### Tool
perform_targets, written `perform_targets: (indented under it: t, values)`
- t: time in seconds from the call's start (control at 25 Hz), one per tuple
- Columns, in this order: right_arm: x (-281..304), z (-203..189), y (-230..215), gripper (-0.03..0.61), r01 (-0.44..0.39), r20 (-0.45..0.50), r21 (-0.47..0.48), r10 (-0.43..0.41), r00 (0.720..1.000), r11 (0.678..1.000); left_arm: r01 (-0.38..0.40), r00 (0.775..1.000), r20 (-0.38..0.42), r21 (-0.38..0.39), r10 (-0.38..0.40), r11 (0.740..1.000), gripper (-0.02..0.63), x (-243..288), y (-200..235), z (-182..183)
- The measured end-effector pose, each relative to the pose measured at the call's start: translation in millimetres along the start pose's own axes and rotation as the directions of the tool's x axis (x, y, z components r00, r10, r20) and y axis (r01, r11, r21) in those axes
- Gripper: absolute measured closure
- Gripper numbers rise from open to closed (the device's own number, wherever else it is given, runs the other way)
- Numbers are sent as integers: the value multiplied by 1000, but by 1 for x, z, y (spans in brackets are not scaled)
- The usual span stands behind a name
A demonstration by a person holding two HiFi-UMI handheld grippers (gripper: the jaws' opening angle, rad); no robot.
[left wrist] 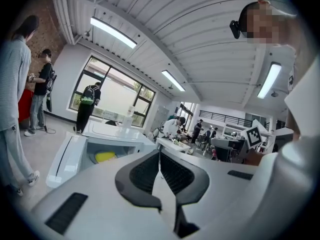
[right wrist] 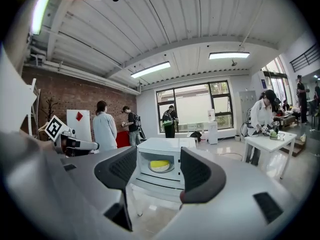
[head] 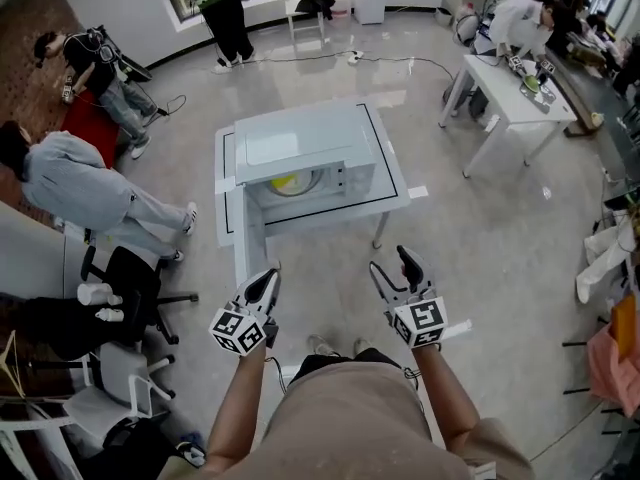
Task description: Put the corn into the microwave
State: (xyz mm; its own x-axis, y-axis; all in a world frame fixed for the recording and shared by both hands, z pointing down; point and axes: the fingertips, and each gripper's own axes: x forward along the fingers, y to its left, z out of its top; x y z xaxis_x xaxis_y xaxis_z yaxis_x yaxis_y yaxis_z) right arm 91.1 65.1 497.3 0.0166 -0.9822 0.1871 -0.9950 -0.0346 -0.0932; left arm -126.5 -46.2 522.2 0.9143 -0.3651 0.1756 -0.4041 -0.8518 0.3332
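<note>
Two hand-held grippers hover side by side in front of the person, well apart from the low white bench (head: 395,186) with a thin black outline on its top. The left gripper (head: 268,278) has its dark ribbed fingers (left wrist: 145,171) pressed together with nothing between them, which its own view (left wrist: 160,154) shows plainly. The right gripper (head: 390,264) holds its fingers (right wrist: 200,174) wide apart and empty (right wrist: 158,156), and the oven's opening shows in the gap between them. On the bench stands the boxy white microwave (head: 310,140), seen also from the left gripper view (left wrist: 112,133) and the right gripper view (right wrist: 165,145). Its white door (head: 247,240) is swung open at the person's left side. The yellow corn (head: 285,182) lies inside the cavity on the round pale plate (head: 308,184), and is visible in both gripper views (left wrist: 105,157) (right wrist: 160,164). Neither gripper touches the microwave or the corn. Off to the right a second white table (head: 505,86) stands on the shiny grey floor (head: 480,238), with a person in white (head: 515,23) bent over it.
</note>
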Motion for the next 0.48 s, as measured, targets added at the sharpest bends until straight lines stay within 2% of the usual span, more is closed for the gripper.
perform_targets:
  t: [0.16, 0.36, 0.48]
  values:
    - [-24, -19, -24, 300, 17, -5, 20, -17, 1000, 1000, -6, 999, -36, 6, 6, 1000, 612, 6, -22, -18]
    - [-56, -42, -55, 313, 36, -27, 34, -35, 999, 999, -28, 999, -30, 19, 29, 999, 612, 7, -53, -33]
    - [-71, -59, -74, 329, 82, -58, 68, -78, 995, 994, -39, 999, -34, 14, 40, 999, 612, 9, -71, -47]
